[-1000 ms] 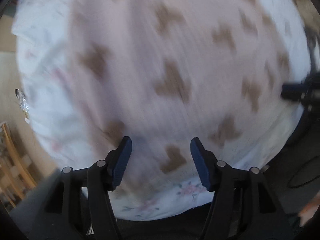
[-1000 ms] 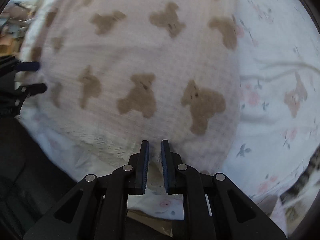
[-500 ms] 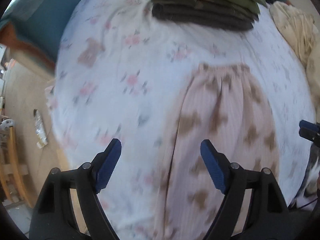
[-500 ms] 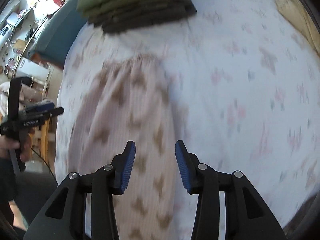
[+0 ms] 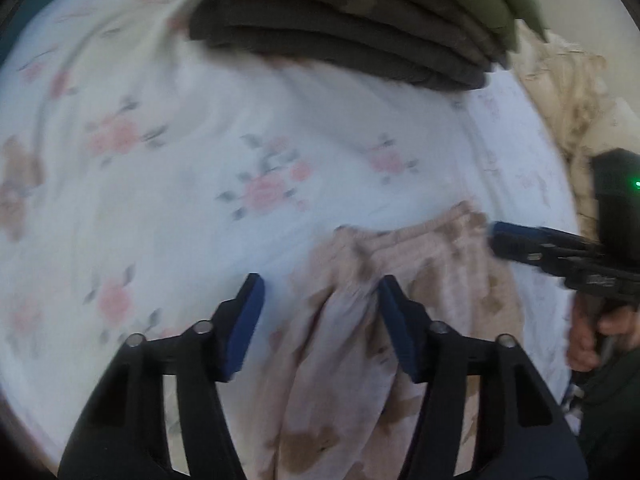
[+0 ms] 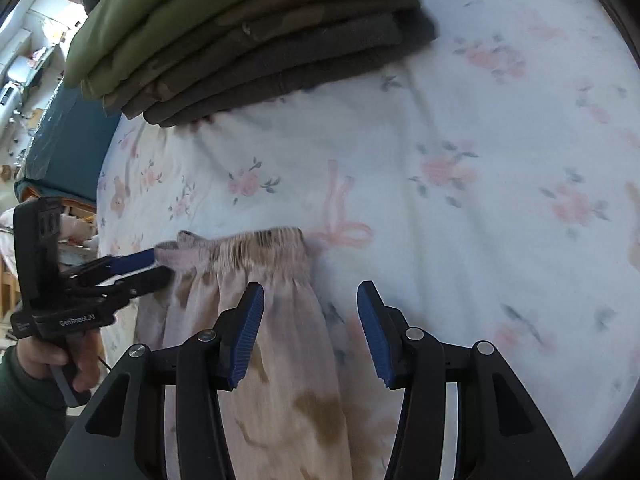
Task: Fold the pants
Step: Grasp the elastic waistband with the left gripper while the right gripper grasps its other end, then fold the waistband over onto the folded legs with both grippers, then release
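Observation:
Pink pants (image 5: 352,344) with brown teddy bears lie lengthwise on the floral bedsheet (image 5: 168,184), gathered waistband at the far end. My left gripper (image 5: 320,320) is open over the waistband's left corner. My right gripper (image 6: 310,328) is open over the waistband's right corner (image 6: 280,256). In the right wrist view the left gripper (image 6: 160,268) straddles the waistband's left edge. In the left wrist view the right gripper (image 5: 500,240) reaches the waistband's right edge. The pants also show in the right wrist view (image 6: 272,360).
A stack of folded green, camouflage and dark pants (image 6: 248,36) lies on the bed just beyond the waistband, also in the left wrist view (image 5: 352,28). A cream knitted throw (image 5: 576,92) lies at the right. A teal cushion (image 6: 64,140) sits at the left.
Both grippers moved from the hem end along the pants up to the waistband. The right gripper opened from shut to wide open. The left stayed open.

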### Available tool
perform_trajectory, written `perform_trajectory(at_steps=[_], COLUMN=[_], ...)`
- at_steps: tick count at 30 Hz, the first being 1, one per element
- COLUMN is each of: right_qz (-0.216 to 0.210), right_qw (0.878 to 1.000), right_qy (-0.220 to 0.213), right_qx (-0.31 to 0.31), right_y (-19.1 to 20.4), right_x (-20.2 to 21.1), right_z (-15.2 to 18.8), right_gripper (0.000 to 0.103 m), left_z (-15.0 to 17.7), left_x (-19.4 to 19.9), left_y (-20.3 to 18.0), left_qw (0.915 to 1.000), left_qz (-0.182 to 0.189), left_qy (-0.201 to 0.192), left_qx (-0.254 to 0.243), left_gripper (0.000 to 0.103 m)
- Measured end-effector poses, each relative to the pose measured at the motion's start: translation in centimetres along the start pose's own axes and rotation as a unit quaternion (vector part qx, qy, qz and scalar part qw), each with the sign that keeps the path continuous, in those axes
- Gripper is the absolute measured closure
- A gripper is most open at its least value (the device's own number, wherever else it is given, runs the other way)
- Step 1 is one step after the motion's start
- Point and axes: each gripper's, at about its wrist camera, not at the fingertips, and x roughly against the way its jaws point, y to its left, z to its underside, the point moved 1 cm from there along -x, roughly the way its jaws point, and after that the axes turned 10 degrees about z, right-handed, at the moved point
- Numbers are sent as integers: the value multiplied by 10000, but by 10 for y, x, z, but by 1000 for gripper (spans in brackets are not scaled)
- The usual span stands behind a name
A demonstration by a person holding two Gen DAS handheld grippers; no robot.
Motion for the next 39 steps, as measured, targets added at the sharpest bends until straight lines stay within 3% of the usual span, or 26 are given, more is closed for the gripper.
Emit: perform_trajectory(at_steps=[1, 3, 5, 6, 8, 10, 13, 17, 20, 23, 29, 31, 36, 38, 39], right_qz=[-30, -36, -190, -181, -53, 61, 203, 371, 544, 617, 643, 630, 708, 703, 685], right_qw=[10000, 9998, 9992, 9989, 9965, 9947, 9915, 9817, 9743, 9669, 9583, 9562, 9468, 9444, 9426], right_qy=[26, 114, 14, 12, -124, -201, -646, -1369, -1409, -1403, -1450, -1535, -1637, -1588, -1563], right_qx=[55, 142, 361, 439, 826, 1010, 1114, 1273, 1672, 2042, 2376, 2410, 2680, 2791, 2869], right_y=[2, 3, 11, 14, 26, 32, 39, 54, 62, 68, 66, 69, 87, 93, 97], right_x=[-3, -14, -17, -16, -11, -5, 25, 77, 102, 116, 149, 163, 186, 188, 188], right_z=[0, -3, -5, -4, -6, -14, -42, -75, -78, -62, 3, 24, 97, 131, 154], right_gripper=[52, 52, 64, 82, 91, 93, 93, 93, 93, 93, 93, 93, 93, 93, 93], left_z=[0, -3, -4, -4, -8, -19, -51, -84, -81, -55, 7, 32, 100, 129, 150], left_x=[-3, -12, -17, -19, -17, -8, 14, 65, 83, 88, 105, 113, 135, 141, 142], left_y=[-3, -7, -8, -9, -14, -21, -35, -72, -91, -110, -135, -146, -168, -175, -178], left_qw=[9999, 9987, 9968, 9963, 9949, 9936, 9906, 9758, 9676, 9532, 9398, 9312, 9090, 9042, 8968], left_qz=[78, -16, -40, -34, -96, -208, -368, -562, -546, -672, -707, -782, -943, -944, -1053], left_qy=[80, 292, 433, 476, 480, 390, 39, -680, -704, -595, -605, -619, -695, -672, -633], left_qx=[-132, -422, -666, -716, -887, -1044, -1313, -2000, -2364, -2887, -3287, -3506, -4001, -4111, -4251], left_gripper=[51, 61, 93, 95, 97, 97, 97, 97, 97, 97, 97, 97, 97, 97, 97])
